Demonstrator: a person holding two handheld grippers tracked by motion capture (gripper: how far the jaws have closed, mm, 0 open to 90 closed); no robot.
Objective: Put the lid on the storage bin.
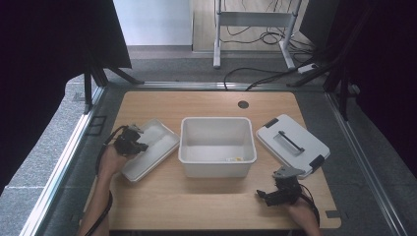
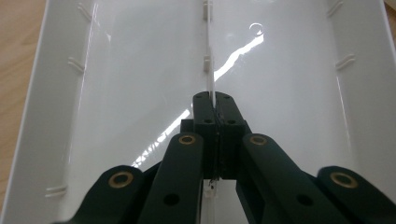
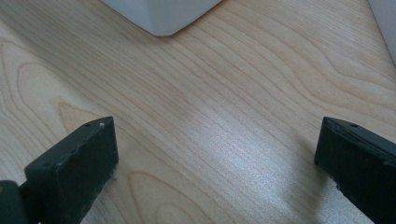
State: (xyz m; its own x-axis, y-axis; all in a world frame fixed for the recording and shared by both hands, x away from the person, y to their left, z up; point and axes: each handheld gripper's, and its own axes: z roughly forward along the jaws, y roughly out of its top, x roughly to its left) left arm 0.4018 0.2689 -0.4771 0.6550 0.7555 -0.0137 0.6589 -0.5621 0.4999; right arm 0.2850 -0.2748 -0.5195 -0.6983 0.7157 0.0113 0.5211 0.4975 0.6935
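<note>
Wooden desk [image 1: 206, 196] carrying white tray [image 1: 162, 142] at left; left gripper [image 2: 214, 105] pinching tray's thin centre divider [image 2: 208, 70], jaws closed tight; right gripper [image 3: 215, 154] hovering wide open, gripping nothing, near bin [image 1: 217, 147]

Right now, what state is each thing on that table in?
White tray: flat, its middle rib pinched by the left gripper.
Left gripper: jaws shut on the rib.
Right gripper: jaws open, nothing held.
Bin: uncovered, upright.
Lid: off, lying beside the bin.
</note>
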